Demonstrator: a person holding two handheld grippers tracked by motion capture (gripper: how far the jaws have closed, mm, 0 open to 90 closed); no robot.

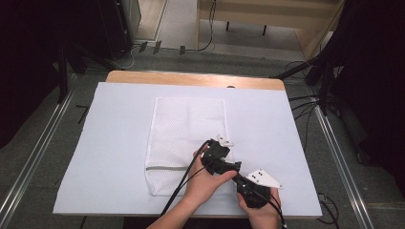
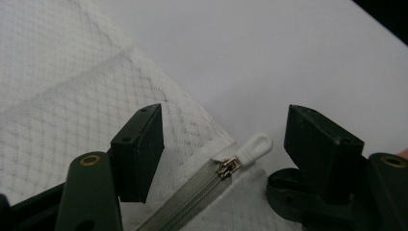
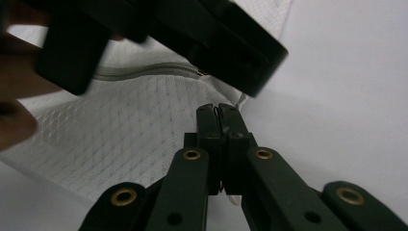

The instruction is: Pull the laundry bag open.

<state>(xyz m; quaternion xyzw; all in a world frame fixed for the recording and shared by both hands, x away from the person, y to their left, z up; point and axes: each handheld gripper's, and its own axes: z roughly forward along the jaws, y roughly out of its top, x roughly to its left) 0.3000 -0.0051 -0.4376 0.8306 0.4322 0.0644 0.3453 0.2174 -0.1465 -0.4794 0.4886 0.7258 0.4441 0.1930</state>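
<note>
A white mesh bag [image 1: 186, 129] lies flat on the table, with a grey zipper [image 1: 165, 168] across its near end. In the left gripper view the zipper's metal slider [image 2: 228, 166] and white pull tab [image 2: 255, 146] sit at the bag's [image 2: 62, 86] edge. My left gripper [image 2: 223, 125] is open with one jaw on each side of the tab, touching neither side of it. My right gripper [image 3: 221, 115] is shut on the bag's [image 3: 134, 125] edge just below the zipper [image 3: 144, 72]. In the high view the left gripper [image 1: 220, 160] and right gripper [image 1: 237, 177] meet at the bag's near right corner.
A white sheet [image 1: 119, 143] covers the table, and a wooden strip [image 1: 191, 78] shows at its far edge. Cables [image 1: 181, 186] trail from the grippers toward the near edge. Dark stands and floor cables surround the table.
</note>
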